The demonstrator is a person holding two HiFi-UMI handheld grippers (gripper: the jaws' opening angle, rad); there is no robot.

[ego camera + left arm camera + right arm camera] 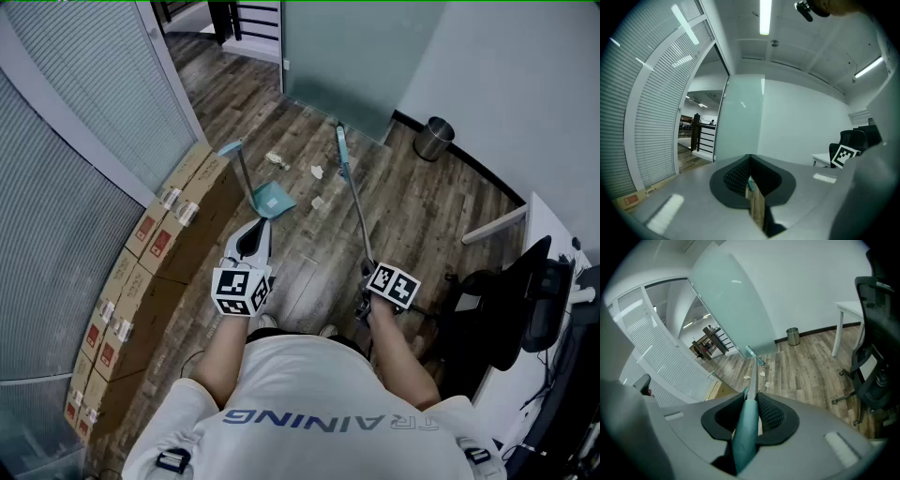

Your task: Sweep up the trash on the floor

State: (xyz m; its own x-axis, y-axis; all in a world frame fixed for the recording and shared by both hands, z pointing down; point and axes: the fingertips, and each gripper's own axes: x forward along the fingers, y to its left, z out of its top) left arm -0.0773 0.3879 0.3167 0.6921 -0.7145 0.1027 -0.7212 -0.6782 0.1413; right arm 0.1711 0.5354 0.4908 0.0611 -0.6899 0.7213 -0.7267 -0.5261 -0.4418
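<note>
My right gripper [367,279] [752,398] is shut on the teal grip of the broom [356,206] [751,380]. The broom's metal pole slants down and away to its teal head [341,148] on the wooden floor. Three crumpled paper scraps [275,158] [318,172] [318,202] lie left of the broom head, and two show in the right gripper view [762,373]. A teal long-handled dustpan [272,199] stands on the floor in front of my left gripper [261,223] [750,159]. That gripper points almost level, jaws pressed together with nothing between them. A sliver of floor and teal shows below them.
Cardboard boxes [159,239] line the curved blind wall on the left. A frosted glass panel [347,56] stands ahead, with a metal bin [433,139] to its right. A black office chair [506,300] and a white desk [553,234] are at my right.
</note>
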